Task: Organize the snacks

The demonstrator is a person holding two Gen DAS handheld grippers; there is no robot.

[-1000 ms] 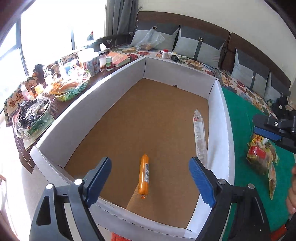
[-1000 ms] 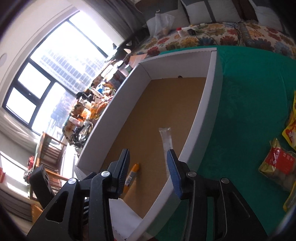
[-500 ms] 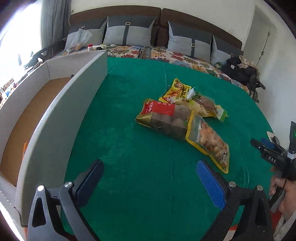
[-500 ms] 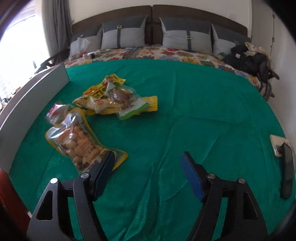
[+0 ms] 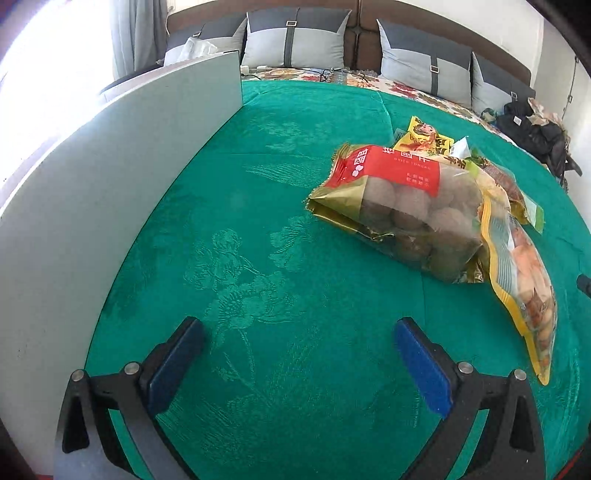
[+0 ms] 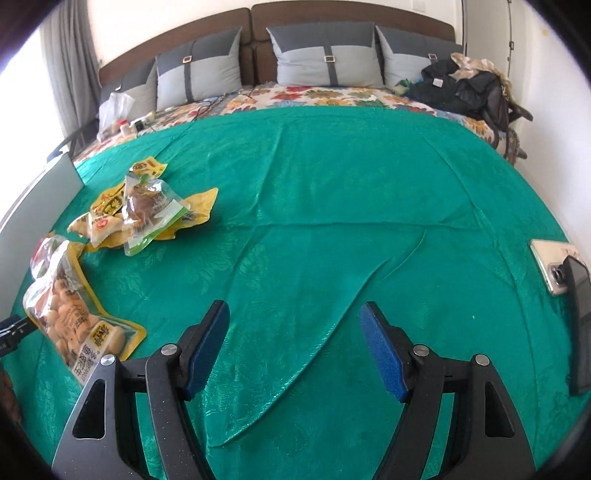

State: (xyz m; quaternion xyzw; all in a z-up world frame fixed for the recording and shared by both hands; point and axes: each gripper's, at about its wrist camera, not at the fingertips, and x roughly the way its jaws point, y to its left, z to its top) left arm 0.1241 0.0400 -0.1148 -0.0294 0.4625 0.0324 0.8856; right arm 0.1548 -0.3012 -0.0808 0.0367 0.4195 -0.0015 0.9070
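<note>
- Left gripper [image 5: 295, 354]: blue-padded fingers [image 5: 421, 365] were spread wide and opening, with only the green bedspread [image 5: 280, 206] between them.
- Right gripper [image 6: 295, 347]: fingers stood apart (nothing held).
- Snack bags [image 5: 413, 206] lay heaped on the bed, near the white box wall [image 5: 110, 177].

A green bedspread [image 6: 332, 192] covered the bed, creased in long folds near its middle. Beyond it, at twelve o'clock, a flowered sheet [image 6: 317, 94] ran below grey cushions [image 6: 327, 53] leaning on a brown headboard [image 6: 351, 14]. At one o'clock a heap of dark clothing and bags [image 6: 465, 88] sat on the bed's corner. At three o'clock two phones [image 6: 554, 273] lay on the bedspread, touching. A clear plastic bag [image 6: 114, 110] rested at ten o'clock, beside a grey curtain [image 6: 70, 66].
</note>
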